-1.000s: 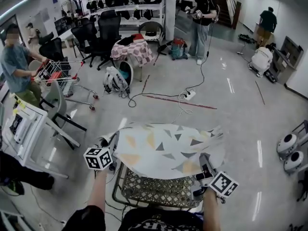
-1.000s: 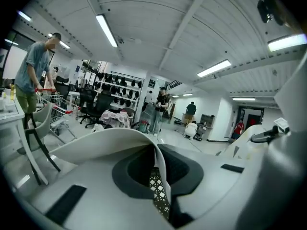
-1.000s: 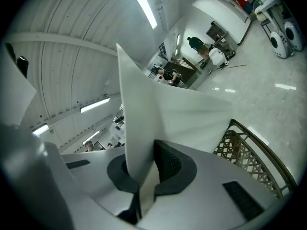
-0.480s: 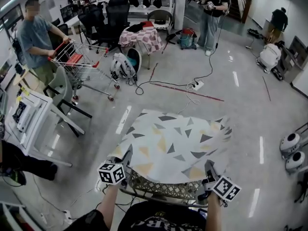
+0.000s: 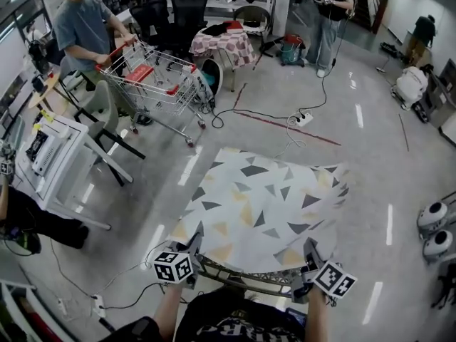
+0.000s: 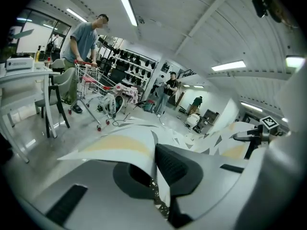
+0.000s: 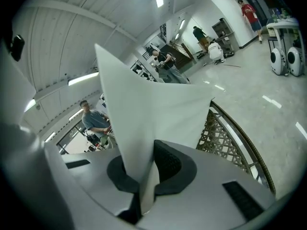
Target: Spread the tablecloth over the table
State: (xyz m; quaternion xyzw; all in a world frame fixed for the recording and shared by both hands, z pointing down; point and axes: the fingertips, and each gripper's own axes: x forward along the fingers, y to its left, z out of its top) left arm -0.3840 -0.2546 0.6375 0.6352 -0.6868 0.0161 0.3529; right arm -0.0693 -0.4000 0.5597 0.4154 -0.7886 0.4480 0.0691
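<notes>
Tablecloth [image 5: 260, 209], white with grey and yellow triangles: spread out ahead of both hand-held grippers, covering most of the tabletop, far edge rumpled.
Left hand-held gripper [image 5: 192, 246]: jaws clamped on the near-left corner; the cloth is pinched between the pads and fans out forward from them [image 6: 120, 145].
Right hand-held gripper [image 5: 310, 254]: jaws clamped on the near-right corner; the cloth stands up in a fold from the pads [image 7: 144, 114].
Tabletop [image 5: 235, 276]: round, open lattice weave with a dark metal rim. An uncovered strip shows between the two hand-held grippers, and again just right of the right one [image 7: 225, 133].
Floor [image 5: 370, 155]: glossy grey, light reflections.
Ahead of the cloth's far edge: red line [image 5: 285, 130] on the floor, power strip [image 5: 304, 117] on a black cable.
Ahead-left of the left hand-held gripper: shopping cart [image 5: 157, 80] with a person [image 5: 85, 27] at the handle, a grey chair [image 5: 100, 120], a white table [image 5: 50, 155].
Far ahead: small table under a patterned cloth [image 5: 226, 45], black office chairs [image 5: 189, 9], a standing person [image 5: 331, 13].
Right of the right hand-held gripper: two white rounded machines [image 5: 433, 219].
</notes>
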